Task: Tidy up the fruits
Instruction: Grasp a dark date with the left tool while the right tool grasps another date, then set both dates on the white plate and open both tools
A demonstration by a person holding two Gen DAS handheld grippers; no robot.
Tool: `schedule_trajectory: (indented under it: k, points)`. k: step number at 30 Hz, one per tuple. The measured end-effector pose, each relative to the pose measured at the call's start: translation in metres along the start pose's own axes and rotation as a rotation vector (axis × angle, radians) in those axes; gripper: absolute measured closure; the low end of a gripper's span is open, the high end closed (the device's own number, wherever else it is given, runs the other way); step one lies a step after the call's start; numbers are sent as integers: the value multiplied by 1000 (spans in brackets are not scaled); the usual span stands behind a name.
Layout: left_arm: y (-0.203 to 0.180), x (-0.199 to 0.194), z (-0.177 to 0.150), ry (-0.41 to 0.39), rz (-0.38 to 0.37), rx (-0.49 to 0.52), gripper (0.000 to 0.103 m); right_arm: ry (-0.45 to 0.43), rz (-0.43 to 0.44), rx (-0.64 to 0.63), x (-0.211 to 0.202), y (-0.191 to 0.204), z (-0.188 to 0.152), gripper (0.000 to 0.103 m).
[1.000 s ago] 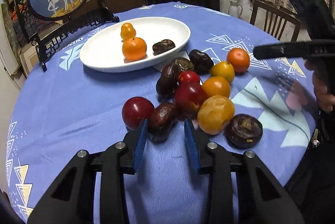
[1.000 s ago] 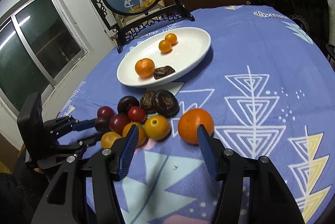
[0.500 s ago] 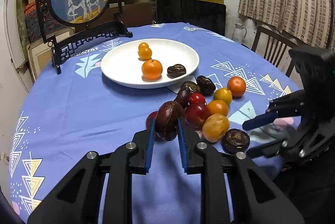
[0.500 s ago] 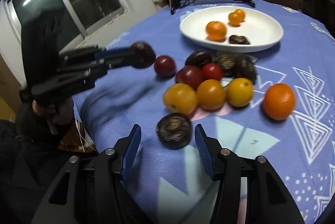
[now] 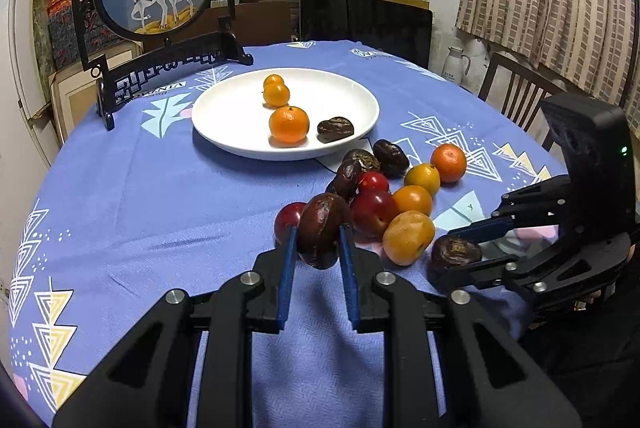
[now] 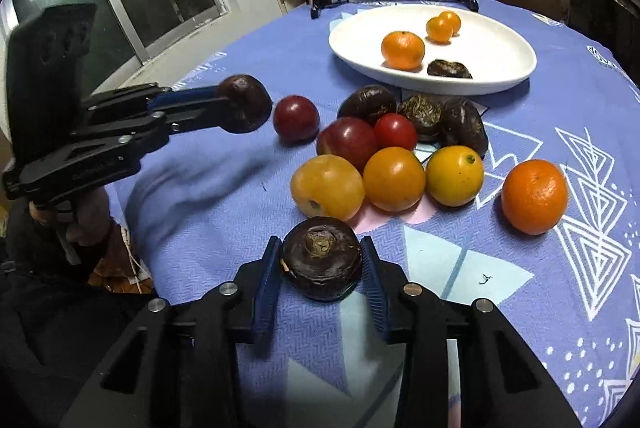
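I hold my left gripper (image 5: 318,242) low and level, pointing toward 12 o'clock. Its two blue fingers (image 5: 286,268) squeeze a dark fruit (image 5: 322,228). My right gripper (image 6: 322,266) sits at about 3 o'clock from it, pointing toward 9 o'clock. Its fingers (image 6: 266,288) pinch another dark fruit (image 6: 322,258), both sides touching it.

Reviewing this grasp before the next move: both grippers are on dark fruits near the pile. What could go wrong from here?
1. The left gripper pinches a dark wrinkled fruit only at its sides, held above the cloth; it may slip on the way to the white plate.
2. The right gripper brackets a dark round fruit close to the yellow fruit; lifting could nudge the pile and set fruits rolling.
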State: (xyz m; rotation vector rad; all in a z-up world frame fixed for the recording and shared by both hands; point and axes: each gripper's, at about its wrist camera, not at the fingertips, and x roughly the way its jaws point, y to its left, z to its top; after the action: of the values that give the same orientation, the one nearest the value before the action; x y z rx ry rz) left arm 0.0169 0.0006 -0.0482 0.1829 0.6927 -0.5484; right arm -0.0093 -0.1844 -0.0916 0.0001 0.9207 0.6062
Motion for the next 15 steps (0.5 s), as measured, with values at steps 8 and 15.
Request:
schedule_trajectory:
  k: [8,15]
  points:
    - [7,-9,20,-54,-23,-18,83,-162,1,70,-52,-31,26,63]
    - [32,9,72,-96,-50,-53,83,-218,-26,138,-54,-77,83,63]
